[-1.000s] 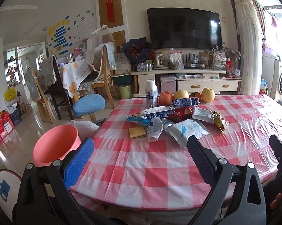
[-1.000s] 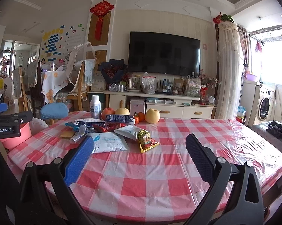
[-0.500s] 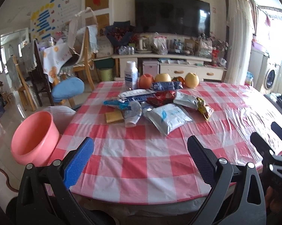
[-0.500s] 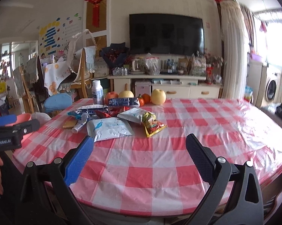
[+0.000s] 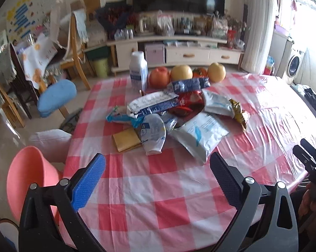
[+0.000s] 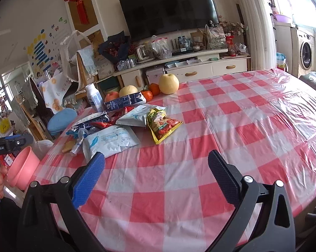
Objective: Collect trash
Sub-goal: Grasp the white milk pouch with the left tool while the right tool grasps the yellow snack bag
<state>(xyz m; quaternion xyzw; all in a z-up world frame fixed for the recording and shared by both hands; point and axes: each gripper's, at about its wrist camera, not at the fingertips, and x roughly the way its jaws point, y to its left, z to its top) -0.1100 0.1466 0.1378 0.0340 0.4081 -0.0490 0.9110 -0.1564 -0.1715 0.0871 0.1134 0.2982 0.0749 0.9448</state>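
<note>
A pile of empty snack wrappers lies on the red-and-white checked table [image 5: 158, 189]: a white-and-blue pouch [image 5: 197, 132], a crumpled white wrapper [image 5: 153, 134], a yellow-brown packet [image 5: 126, 139], a dark blue bar wrapper [image 5: 189, 84] and a yellow-red chip bag [image 6: 164, 126]. The white pouch also shows in the right wrist view [image 6: 109, 140]. My left gripper [image 5: 156, 172] is open and empty, short of the pile. My right gripper [image 6: 156, 170] is open and empty, above bare cloth near the pouch. A pink bin [image 5: 30, 178] stands off the table's left edge.
A white bottle [image 5: 138, 71], apples, pears [image 5: 181, 72] and oranges stand behind the pile. A blue stool [image 5: 56, 96] and wooden chairs stand left of the table. The TV cabinet [image 5: 179, 50] is behind. The other gripper shows at the right edge [image 5: 311, 161].
Both grippers have tilted down and moved closer over the table toward the wrapper pile. Both stay open and empty.
</note>
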